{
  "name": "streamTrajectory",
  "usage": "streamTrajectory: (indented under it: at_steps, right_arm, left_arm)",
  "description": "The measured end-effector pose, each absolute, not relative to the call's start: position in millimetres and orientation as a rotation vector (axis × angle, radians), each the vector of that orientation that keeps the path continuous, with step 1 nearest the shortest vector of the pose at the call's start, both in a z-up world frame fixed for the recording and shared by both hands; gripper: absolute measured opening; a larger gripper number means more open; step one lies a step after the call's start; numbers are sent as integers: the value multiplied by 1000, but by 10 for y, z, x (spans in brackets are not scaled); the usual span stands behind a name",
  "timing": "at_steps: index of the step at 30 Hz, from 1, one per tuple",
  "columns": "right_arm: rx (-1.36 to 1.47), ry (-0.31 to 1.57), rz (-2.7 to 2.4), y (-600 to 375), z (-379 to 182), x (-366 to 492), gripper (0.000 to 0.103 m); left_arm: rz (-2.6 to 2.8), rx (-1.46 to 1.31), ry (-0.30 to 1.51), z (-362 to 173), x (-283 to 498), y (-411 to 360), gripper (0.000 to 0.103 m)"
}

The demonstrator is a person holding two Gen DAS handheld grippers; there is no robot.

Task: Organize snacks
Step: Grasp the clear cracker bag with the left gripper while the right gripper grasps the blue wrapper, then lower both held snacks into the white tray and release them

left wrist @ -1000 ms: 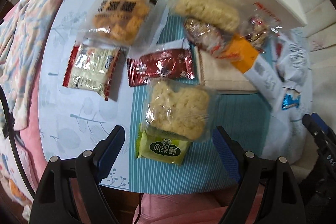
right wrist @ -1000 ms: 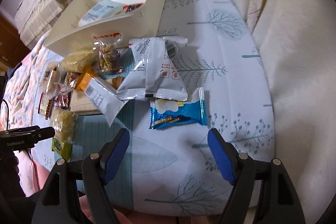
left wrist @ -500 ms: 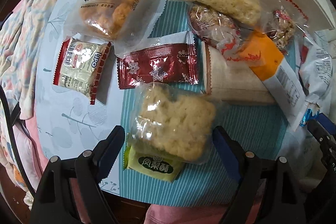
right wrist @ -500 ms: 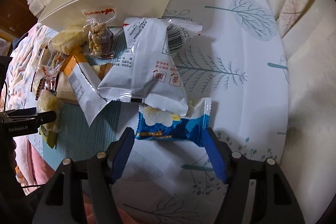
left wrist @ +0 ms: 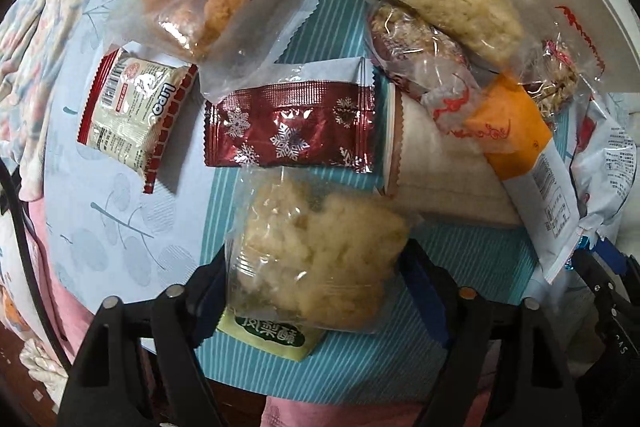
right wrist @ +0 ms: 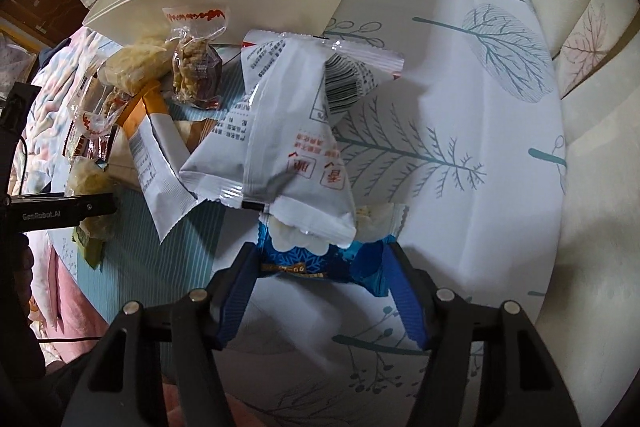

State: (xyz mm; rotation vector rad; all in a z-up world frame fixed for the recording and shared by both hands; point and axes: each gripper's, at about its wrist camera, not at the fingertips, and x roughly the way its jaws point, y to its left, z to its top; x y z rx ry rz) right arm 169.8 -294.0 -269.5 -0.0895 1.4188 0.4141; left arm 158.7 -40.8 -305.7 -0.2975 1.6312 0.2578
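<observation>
Both grippers share one build. The left gripper (left wrist: 316, 267) has matte black, angular arms, each ending in a blue finger (left wrist: 420, 291), with round silver screw heads along the arms and one orange-tinted screw on its right arm. The right gripper (right wrist: 320, 275) carries the same black arms, blue fingers (right wrist: 236, 291) and four silver screws. Left of the right gripper, the other unit's black body bears white "GenRobot.AI" lettering, with a thin black cable trailing below it
</observation>
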Motion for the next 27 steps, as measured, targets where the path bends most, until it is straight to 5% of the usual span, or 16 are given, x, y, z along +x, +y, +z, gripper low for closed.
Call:
streamTrajectory:
  at_steps: [4, 11, 27]
  right_arm:
    - [-82, 1407, 430, -3026, -2732, 1714, 48]
    - [-73, 1403, 461, -3158, -2674, 1683, 40]
    - [-73, 1518, 376, -3212, -2410, 1574, 39]
  left_arm:
    - [259, -326, 1618, -3103, 1497, -412, 71]
    - [290, -333, 1630, -2993, 1406, -409, 69]
    - [153, -301, 1651, -2327, 1367, -540, 69]
